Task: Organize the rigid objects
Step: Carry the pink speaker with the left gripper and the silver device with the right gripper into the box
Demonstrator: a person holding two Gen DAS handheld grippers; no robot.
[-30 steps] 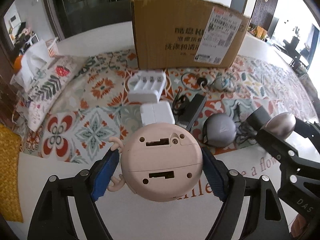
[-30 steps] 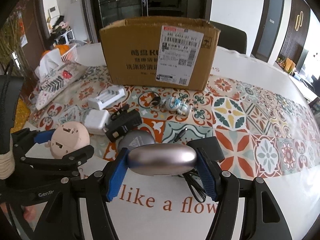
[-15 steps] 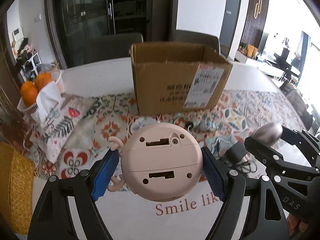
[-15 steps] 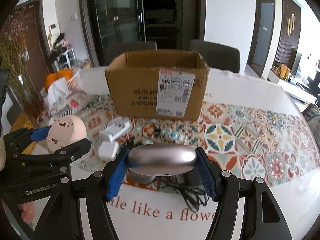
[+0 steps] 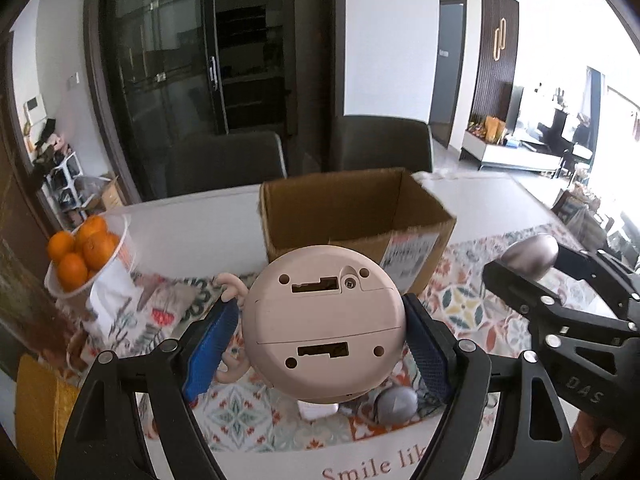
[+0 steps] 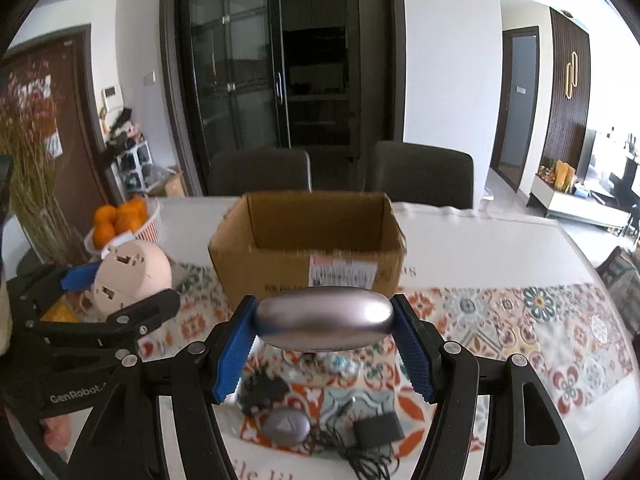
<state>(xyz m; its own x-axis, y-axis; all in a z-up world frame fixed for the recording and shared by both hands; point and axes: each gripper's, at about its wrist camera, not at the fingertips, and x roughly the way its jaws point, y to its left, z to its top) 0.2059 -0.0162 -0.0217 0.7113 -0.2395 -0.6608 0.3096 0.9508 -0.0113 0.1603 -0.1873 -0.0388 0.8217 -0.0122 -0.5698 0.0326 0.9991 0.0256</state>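
My left gripper (image 5: 320,340) is shut on a round pink gadget (image 5: 324,320) with small antler-like ears, held high above the table. It also shows in the right wrist view (image 6: 132,276). My right gripper (image 6: 324,344) is shut on a smooth silver oval case (image 6: 324,322), also held high; the case shows in the left wrist view (image 5: 530,256). An open cardboard box (image 6: 308,252) stands just beyond both grippers, its inside looking empty; it shows in the left wrist view too (image 5: 352,212).
On the patterned runner (image 6: 520,328) below lie a grey oval pouch (image 6: 286,426), a black adapter with cable (image 6: 376,430) and a black charger (image 6: 262,392). A bowl of oranges (image 5: 84,252) stands at left. Two dark chairs (image 6: 420,176) stand behind the table.
Both grippers have risen well above the table with their objects and moved toward the box; its open top now shows.
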